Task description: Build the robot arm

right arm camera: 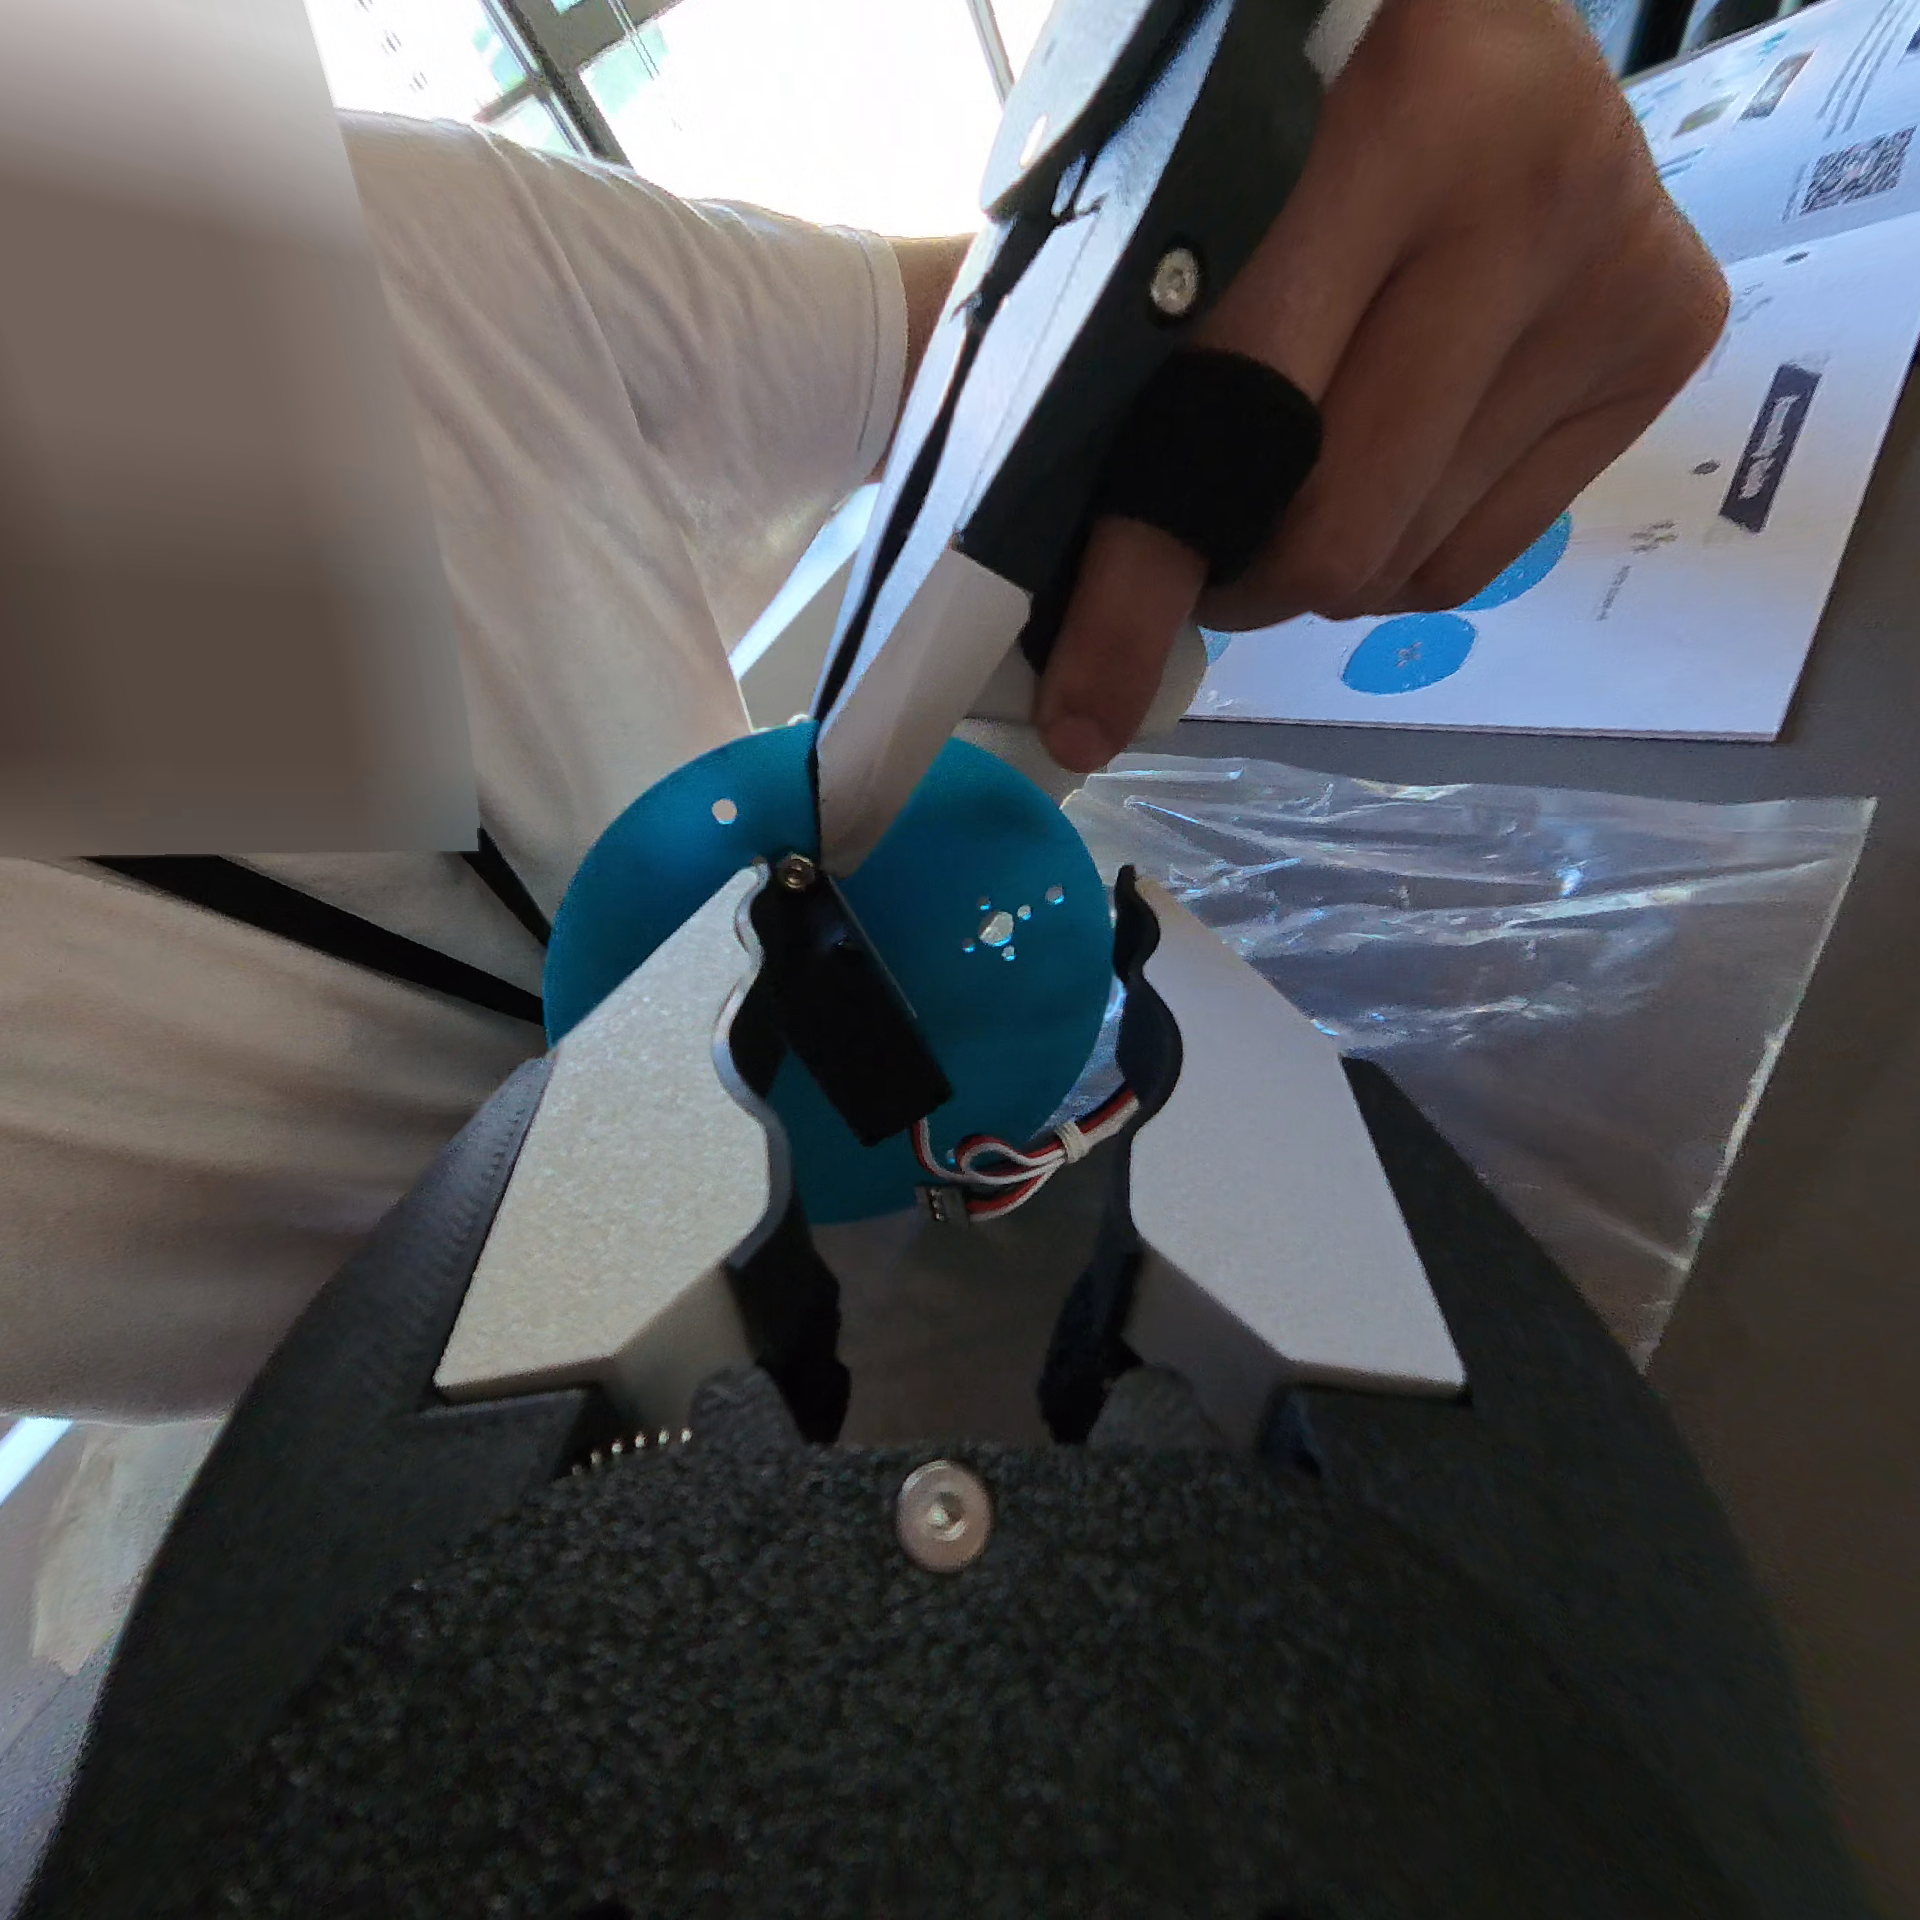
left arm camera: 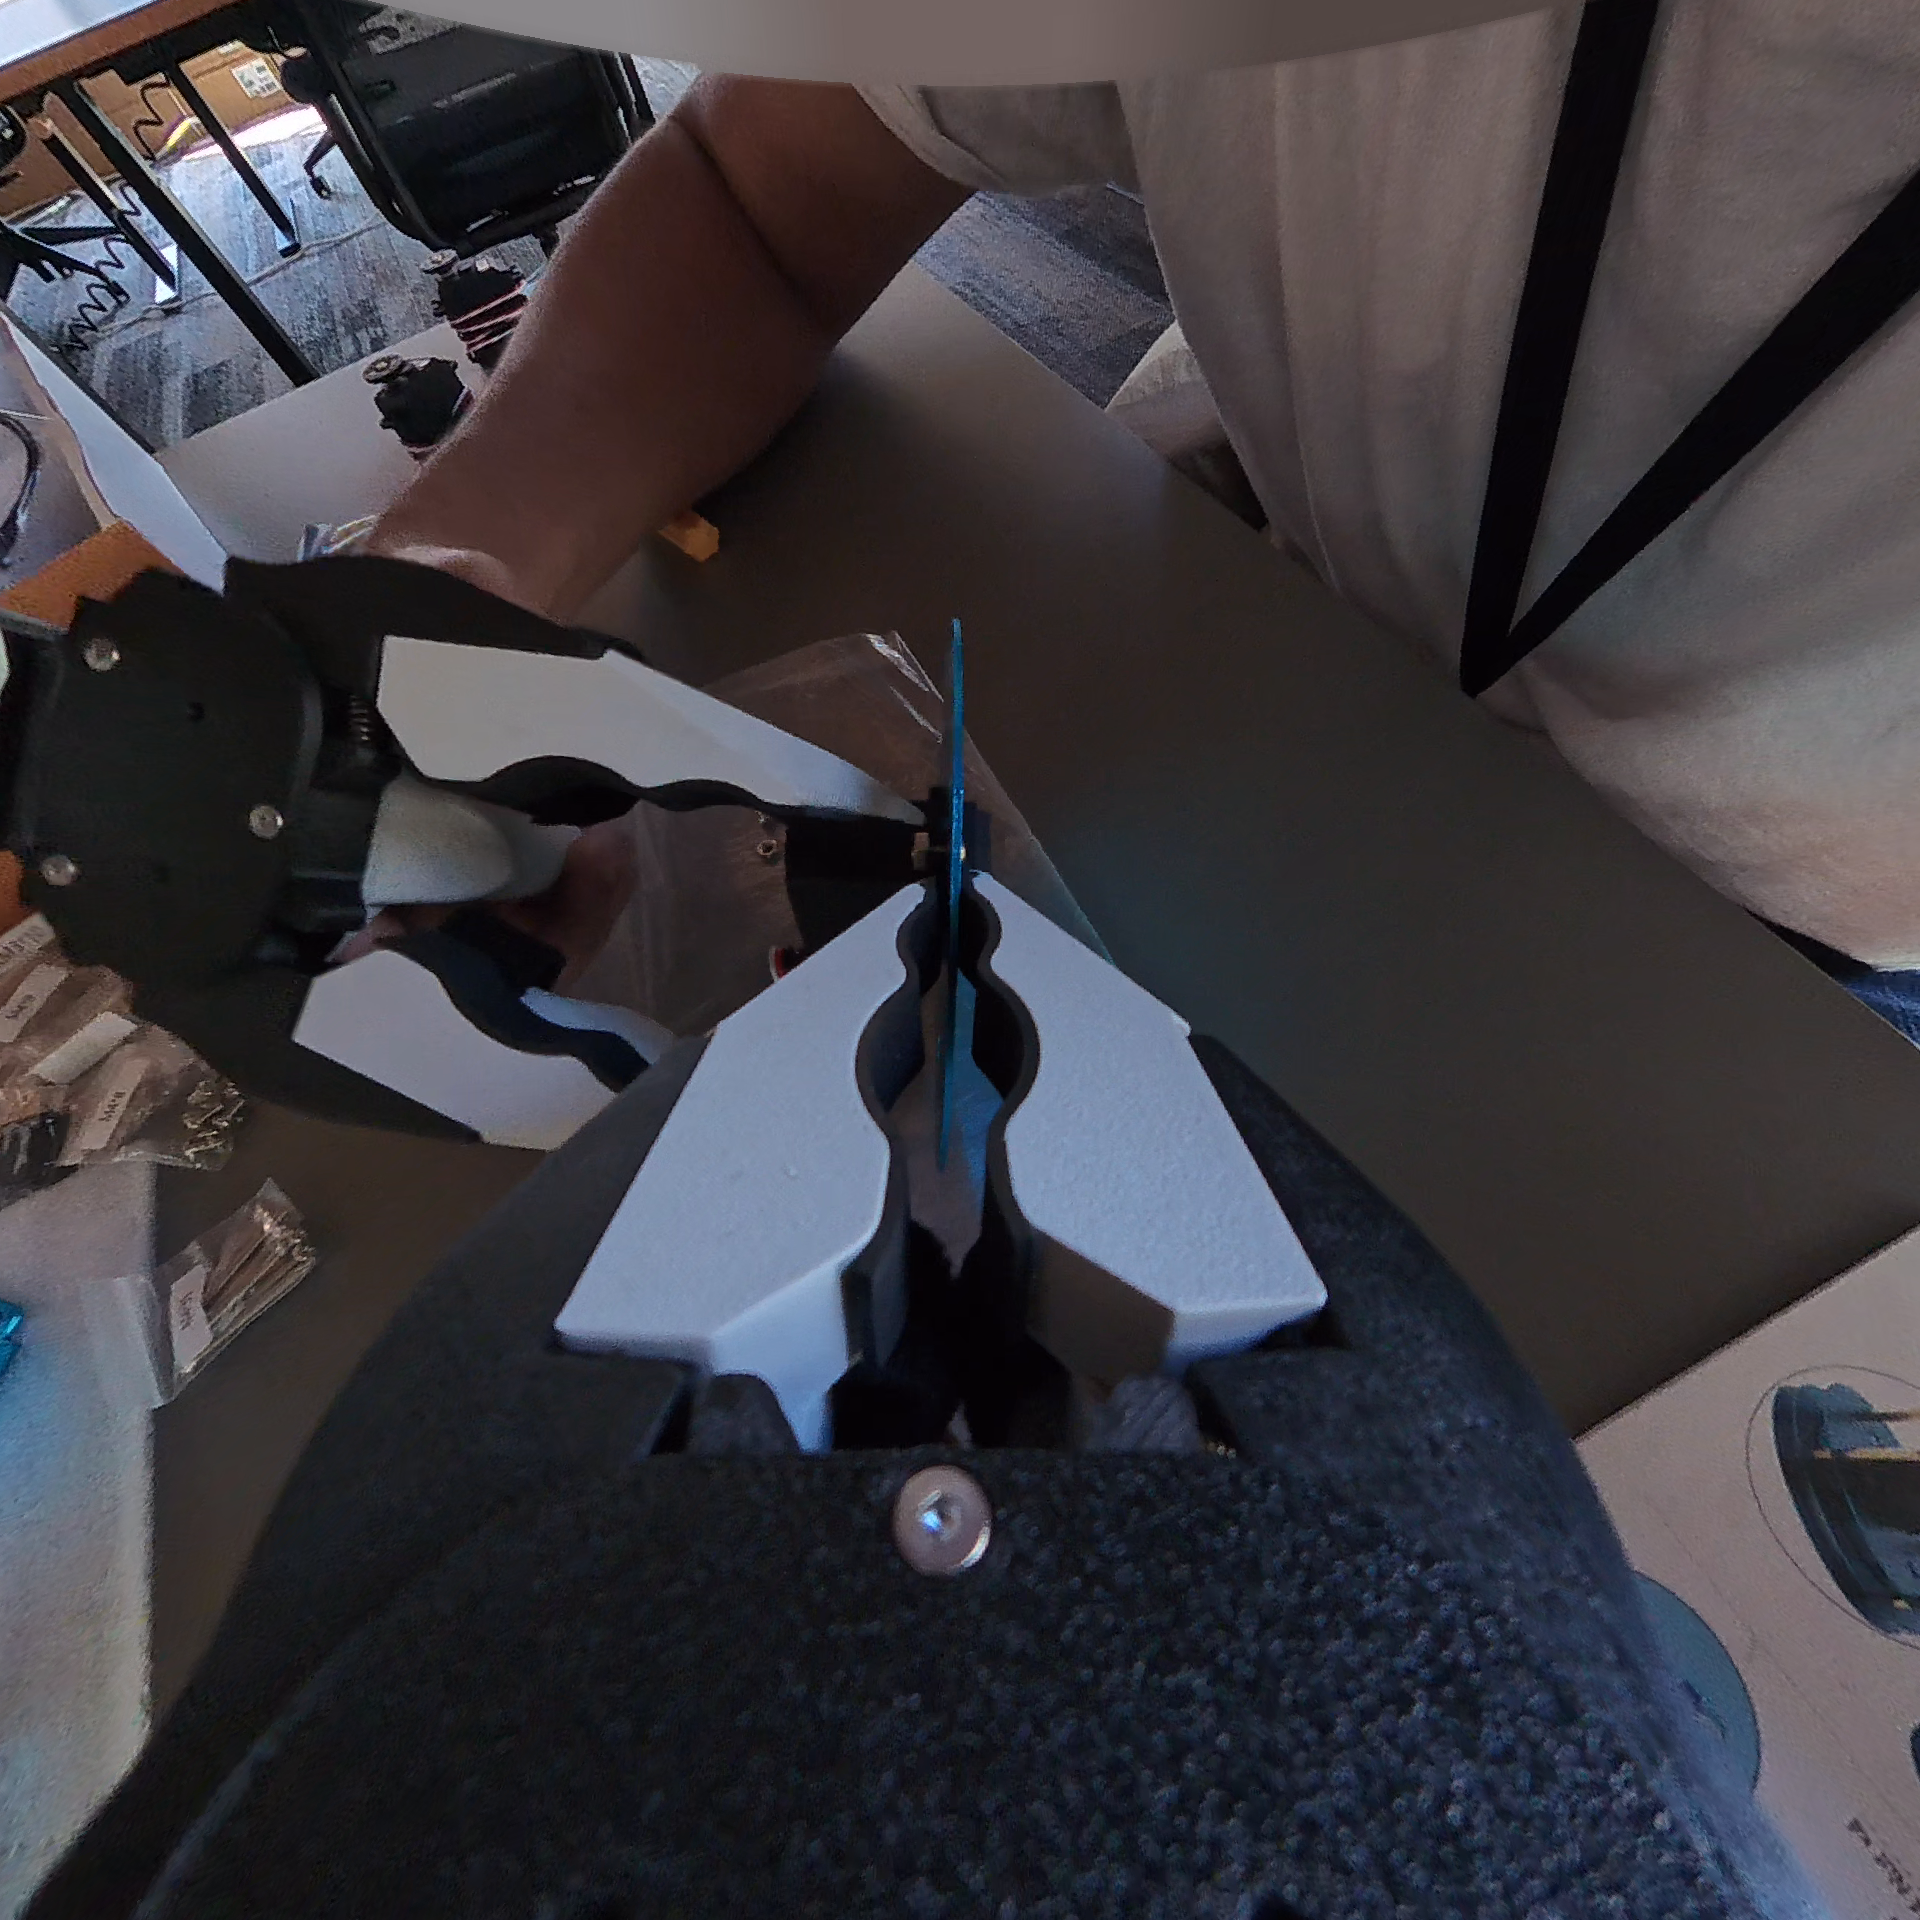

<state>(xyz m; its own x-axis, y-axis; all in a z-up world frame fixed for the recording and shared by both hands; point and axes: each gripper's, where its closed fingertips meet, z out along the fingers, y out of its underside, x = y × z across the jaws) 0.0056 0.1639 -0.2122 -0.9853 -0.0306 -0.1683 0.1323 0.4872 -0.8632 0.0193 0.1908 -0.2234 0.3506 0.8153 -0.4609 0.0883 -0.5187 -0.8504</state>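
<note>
Left tongs clamp the blue disc edge-on; right tongs, spread apart (nothing gripped), flank the black servo, so hold the disc steady.

Left gripper was clamped tight, fingers nearly together, held edge-on and pointing forward. Right gripper came in from the side with its white fingers spread wide apart. The left hand wrapped its handle, one finger through a black strap.
</note>
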